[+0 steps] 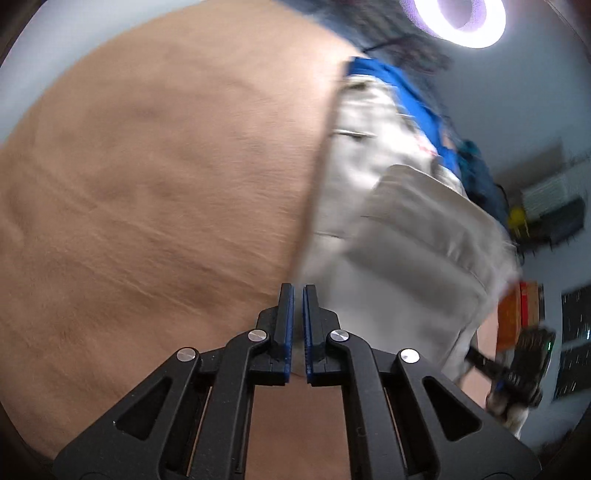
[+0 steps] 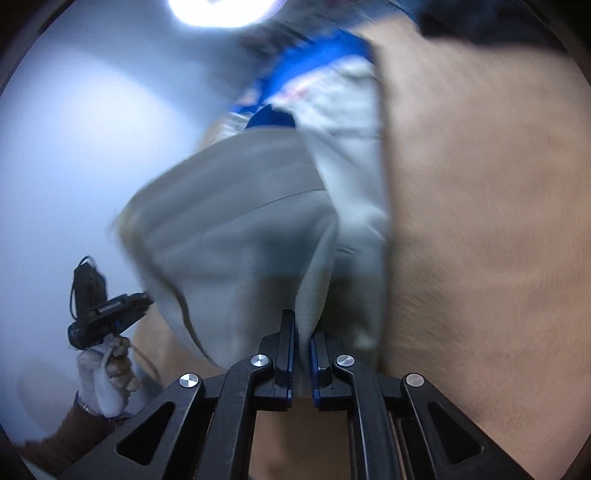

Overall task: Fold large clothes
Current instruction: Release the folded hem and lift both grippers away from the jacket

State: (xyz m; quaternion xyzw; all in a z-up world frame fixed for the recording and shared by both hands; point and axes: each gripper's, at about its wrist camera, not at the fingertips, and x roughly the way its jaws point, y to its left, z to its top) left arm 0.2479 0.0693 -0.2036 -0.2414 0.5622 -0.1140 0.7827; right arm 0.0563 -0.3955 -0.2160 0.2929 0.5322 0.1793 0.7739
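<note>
Above a tan, softly textured cloth-covered surface (image 1: 147, 184), the right gripper (image 2: 303, 332) pinched a fold of a large pale grey garment with blue trim (image 2: 236, 229), which hung lifted beside the surface. The left gripper (image 1: 298, 295), its blue-padded jaws nearly pressed together, held nothing, just beside the garment's edge.

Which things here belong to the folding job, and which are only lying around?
For the job: grey garment, right hand-held gripper pinching it, left hand-held gripper, tan surface.

Only lying around: blue clothing, orange box, ring lamp.
</note>
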